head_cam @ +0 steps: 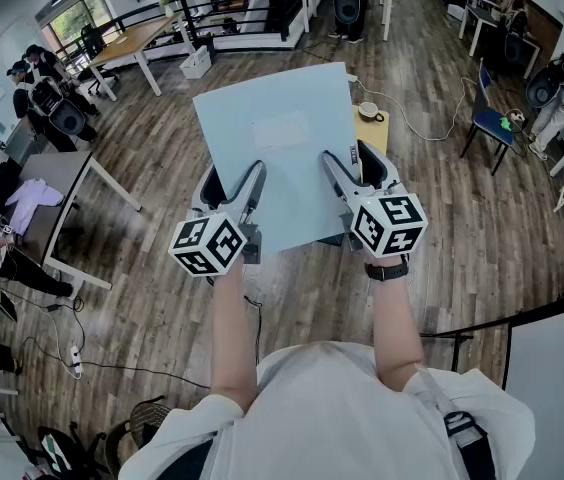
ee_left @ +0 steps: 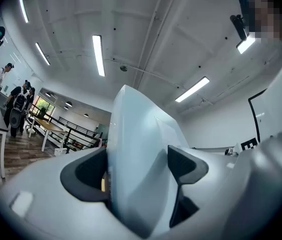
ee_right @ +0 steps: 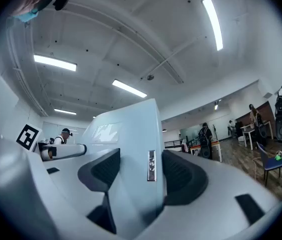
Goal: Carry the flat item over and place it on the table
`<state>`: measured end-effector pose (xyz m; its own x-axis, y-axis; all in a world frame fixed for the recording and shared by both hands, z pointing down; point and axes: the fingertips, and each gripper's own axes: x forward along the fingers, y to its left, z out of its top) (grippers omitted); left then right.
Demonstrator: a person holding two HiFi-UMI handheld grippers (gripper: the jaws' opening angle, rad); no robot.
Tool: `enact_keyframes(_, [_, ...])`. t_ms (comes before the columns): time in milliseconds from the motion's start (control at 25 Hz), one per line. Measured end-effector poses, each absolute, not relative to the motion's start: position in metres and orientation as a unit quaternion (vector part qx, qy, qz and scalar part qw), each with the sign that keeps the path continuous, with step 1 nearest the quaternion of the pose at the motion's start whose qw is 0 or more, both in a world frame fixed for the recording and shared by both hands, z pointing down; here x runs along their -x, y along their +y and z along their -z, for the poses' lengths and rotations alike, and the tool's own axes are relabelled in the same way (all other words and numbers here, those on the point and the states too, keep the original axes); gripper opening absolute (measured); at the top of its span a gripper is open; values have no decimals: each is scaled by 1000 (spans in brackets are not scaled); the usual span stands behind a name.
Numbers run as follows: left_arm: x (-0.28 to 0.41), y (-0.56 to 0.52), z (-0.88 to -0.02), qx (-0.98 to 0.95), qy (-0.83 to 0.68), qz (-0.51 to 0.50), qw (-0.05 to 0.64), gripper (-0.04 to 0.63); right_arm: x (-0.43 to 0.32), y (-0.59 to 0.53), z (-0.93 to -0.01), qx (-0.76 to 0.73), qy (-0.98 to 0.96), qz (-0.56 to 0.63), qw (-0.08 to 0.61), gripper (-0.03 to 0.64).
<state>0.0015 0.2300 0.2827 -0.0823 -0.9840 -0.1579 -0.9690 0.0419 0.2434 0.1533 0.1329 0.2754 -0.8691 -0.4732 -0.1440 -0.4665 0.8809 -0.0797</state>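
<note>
Left gripper (head_cam: pixel 248 182) and right gripper (head_cam: pixel 339 171) clamp fingers on the flat item (head_cam: pixel 280 133) at its near edge, sheet stretching forward over floor (head_cam: pixel 152 293).

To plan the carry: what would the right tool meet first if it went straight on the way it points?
Probably the small yellow table beyond the flat blue item it grips, though the right tool may pass above it; height is unclear.

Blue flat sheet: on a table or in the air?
In the air. Left tool and right tool each clamp the sheet by its near edge; wood floor below.
</note>
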Motion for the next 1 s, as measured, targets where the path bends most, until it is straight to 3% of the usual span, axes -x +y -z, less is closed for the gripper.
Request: enact_keyframes(1000, [66, 253, -341, -662, -729, 159, 77, 379, -82, 154, -323, 246, 968, 29, 33, 275])
